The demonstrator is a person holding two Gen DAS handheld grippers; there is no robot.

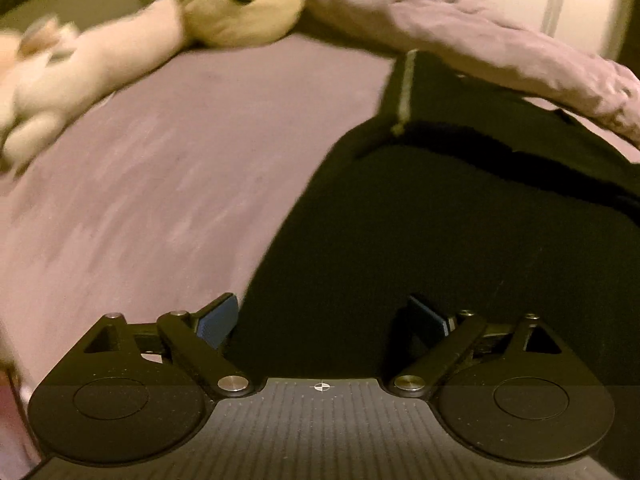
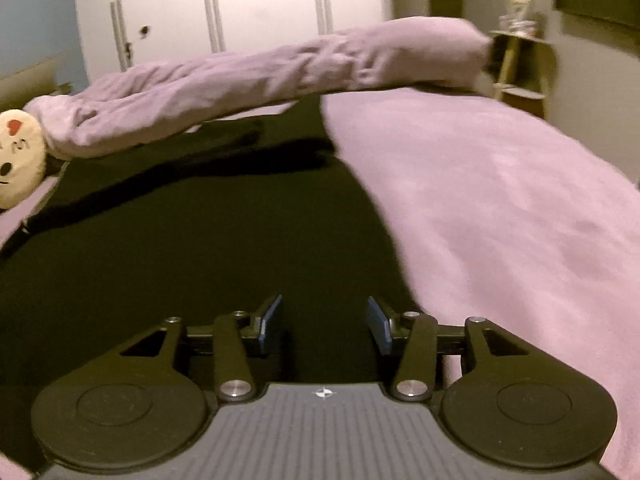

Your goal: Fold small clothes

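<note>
Black garment (image 1: 440,232) flat on pink sheet (image 1: 168,184), under both grippers: left gripper (image 1: 322,320) jaws apart at its left edge, right gripper (image 2: 325,322) apart at its right edge, both empty. Beyond garment, rolled duvet (image 2: 280,68) and plush toy (image 1: 240,4). Risk: pinching sheet too.

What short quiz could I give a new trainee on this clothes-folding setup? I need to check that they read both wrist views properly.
1. True or false: both grippers are open.
2. What colour is the garment lying on the bed sheet?
3. Which gripper is by the garment's right edge: A) left gripper, B) right gripper?

Key: 1. True. 2. Black. 3. B.
</note>
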